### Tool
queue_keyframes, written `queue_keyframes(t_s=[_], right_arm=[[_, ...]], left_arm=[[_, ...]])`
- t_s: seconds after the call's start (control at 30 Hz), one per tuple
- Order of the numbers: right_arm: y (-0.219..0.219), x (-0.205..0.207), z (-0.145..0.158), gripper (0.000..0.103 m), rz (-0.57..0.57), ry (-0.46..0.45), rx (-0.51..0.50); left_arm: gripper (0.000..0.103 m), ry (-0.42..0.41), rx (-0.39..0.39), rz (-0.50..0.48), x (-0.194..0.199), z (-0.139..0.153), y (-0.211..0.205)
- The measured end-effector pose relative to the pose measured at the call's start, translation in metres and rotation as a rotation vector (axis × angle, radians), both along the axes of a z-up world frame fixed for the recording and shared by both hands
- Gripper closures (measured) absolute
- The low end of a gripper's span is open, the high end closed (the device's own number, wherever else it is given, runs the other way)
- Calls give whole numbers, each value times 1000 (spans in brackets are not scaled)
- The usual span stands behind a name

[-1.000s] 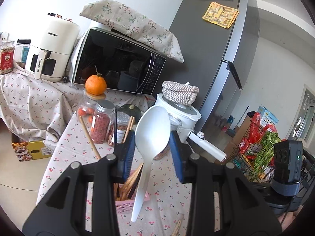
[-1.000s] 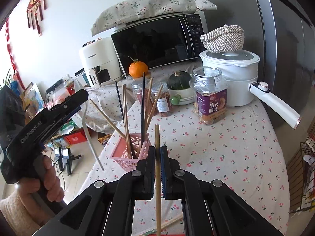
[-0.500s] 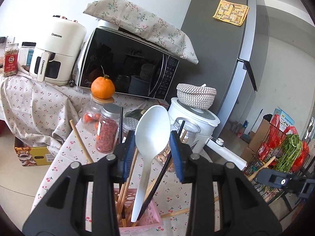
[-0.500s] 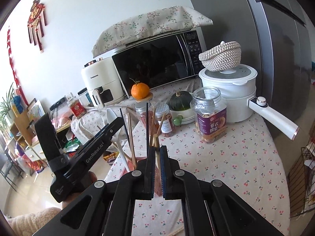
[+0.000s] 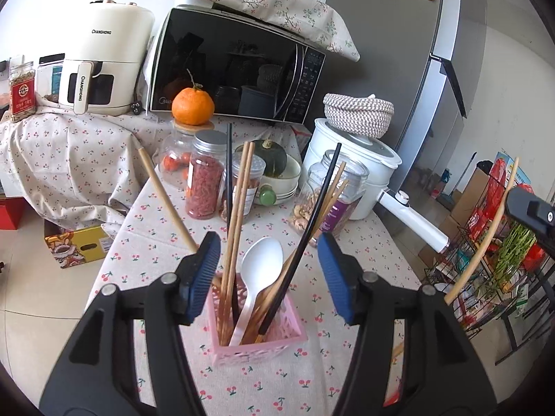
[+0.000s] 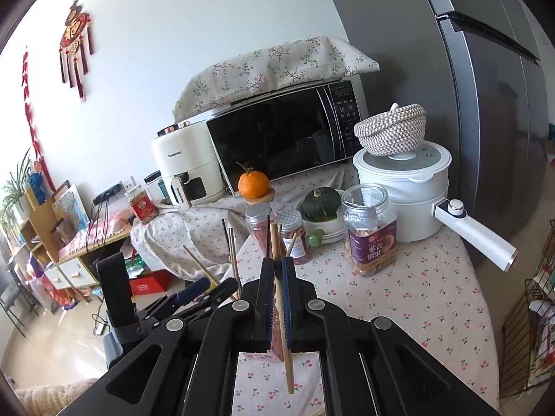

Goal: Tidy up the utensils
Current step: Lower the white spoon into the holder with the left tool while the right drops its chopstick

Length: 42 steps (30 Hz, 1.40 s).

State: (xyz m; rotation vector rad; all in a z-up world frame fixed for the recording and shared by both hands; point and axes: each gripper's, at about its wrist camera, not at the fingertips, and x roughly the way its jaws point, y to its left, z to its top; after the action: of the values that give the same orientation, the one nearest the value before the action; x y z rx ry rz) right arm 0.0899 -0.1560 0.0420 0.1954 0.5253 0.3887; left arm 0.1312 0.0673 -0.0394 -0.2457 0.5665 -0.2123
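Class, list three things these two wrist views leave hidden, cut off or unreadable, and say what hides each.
1. Pink basket, right wrist view: almost wholly behind the right hand-held gripper.
2. White spoon handle end, left wrist view: sunk inside the basket.
3. Chopstick held at the right, left wrist view: its lower end hidden behind the left hand-held gripper.

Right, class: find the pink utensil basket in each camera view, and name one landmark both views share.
Left wrist view: the pink utensil basket sits low in the centre, on the tablecloth between the open blue pads, holding the white spoon and chopsticks.
Right wrist view: only a pink sliver of it shows at bottom centre, behind the shut fingers and the wooden chopstick they grip.
Shared landmark: the orange on a jar lid before the microwave.
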Motion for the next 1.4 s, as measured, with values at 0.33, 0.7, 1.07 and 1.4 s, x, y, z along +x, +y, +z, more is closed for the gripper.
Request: queue_keyframes(t_s=[0.33, 0.7, 1.07, 1.4], right_arm=[[30, 4, 28, 99, 25, -71, 23], [46, 19, 44, 99, 11, -91, 58], [46, 28, 44, 99, 2, -80, 90], [47, 58, 9, 97, 14, 55, 115]], left_arm=[[29, 160, 221, 66, -26, 2, 14], [28, 235, 282, -8, -33, -7, 9], [28, 266, 243, 15, -28, -8, 18], [26, 265, 260, 3, -27, -8, 14]])
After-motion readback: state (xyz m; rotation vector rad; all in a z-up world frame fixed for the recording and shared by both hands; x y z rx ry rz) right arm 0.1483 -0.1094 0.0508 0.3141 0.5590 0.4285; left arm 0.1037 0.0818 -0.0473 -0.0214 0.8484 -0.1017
